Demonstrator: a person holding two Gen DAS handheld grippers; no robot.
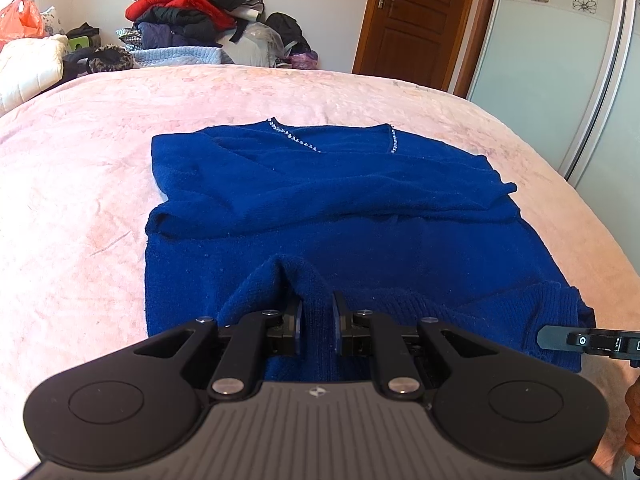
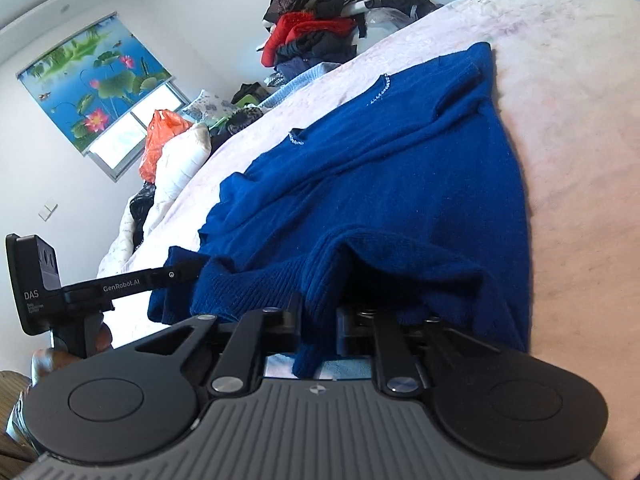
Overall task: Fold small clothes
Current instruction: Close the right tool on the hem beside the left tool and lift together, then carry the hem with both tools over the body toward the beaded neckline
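Observation:
A blue knit sweater (image 1: 320,184) with a beaded V-neck lies on the pink bedspread (image 1: 80,200), sleeves folded across its chest. My left gripper (image 1: 318,320) is shut on the sweater's ribbed bottom hem, pinching a raised fold of it. My right gripper (image 2: 320,320) is shut on the hem's other corner, the cloth (image 2: 360,200) draped over its fingers and hiding the tips. The right gripper's finger shows at the right edge of the left wrist view (image 1: 560,338). The left gripper shows at the left of the right wrist view (image 2: 120,284).
A pile of red, black and blue clothes (image 1: 188,12) sits beyond the bed's far edge. A white quilt (image 1: 28,68) and an orange bag (image 1: 20,18) lie at the far left. A wooden door (image 1: 416,20) and a wardrobe (image 1: 560,60) stand at the right.

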